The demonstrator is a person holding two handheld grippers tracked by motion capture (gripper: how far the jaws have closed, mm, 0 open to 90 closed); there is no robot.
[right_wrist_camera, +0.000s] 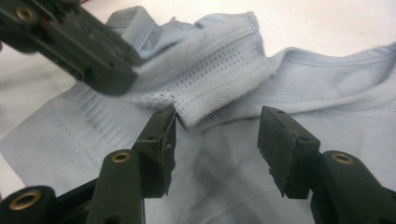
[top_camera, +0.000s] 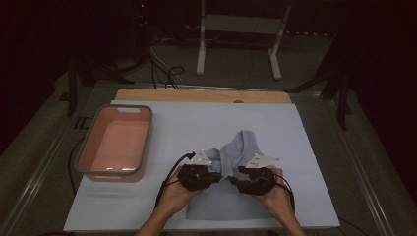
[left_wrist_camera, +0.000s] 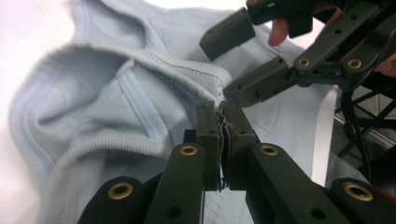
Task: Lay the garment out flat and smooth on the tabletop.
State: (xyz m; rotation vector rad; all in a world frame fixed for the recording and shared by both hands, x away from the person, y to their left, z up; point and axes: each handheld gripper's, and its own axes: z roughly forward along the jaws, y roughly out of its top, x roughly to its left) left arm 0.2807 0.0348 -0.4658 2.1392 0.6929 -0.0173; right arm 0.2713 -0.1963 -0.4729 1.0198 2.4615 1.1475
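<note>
The garment [top_camera: 231,172] is pale blue all over, with a slightly lighter blue band along its seams and a ribbed hem [left_wrist_camera: 112,144] of the same blue. Near its collar [right_wrist_camera: 219,60] the cloth has a mesh pattern of small holes in rows.

Under the garment lies a white sheet [top_camera: 187,123], and beyond that sheet a strip of light brown wood [top_camera: 201,95].

Left of the garment stands a tub [top_camera: 117,142], salmon pink inside with a grey rim.

The left gripper [left_wrist_camera: 221,122] and right gripper [right_wrist_camera: 215,135] are black with brass-coloured rivets; each carries a pale grey plate [top_camera: 265,160].
</note>
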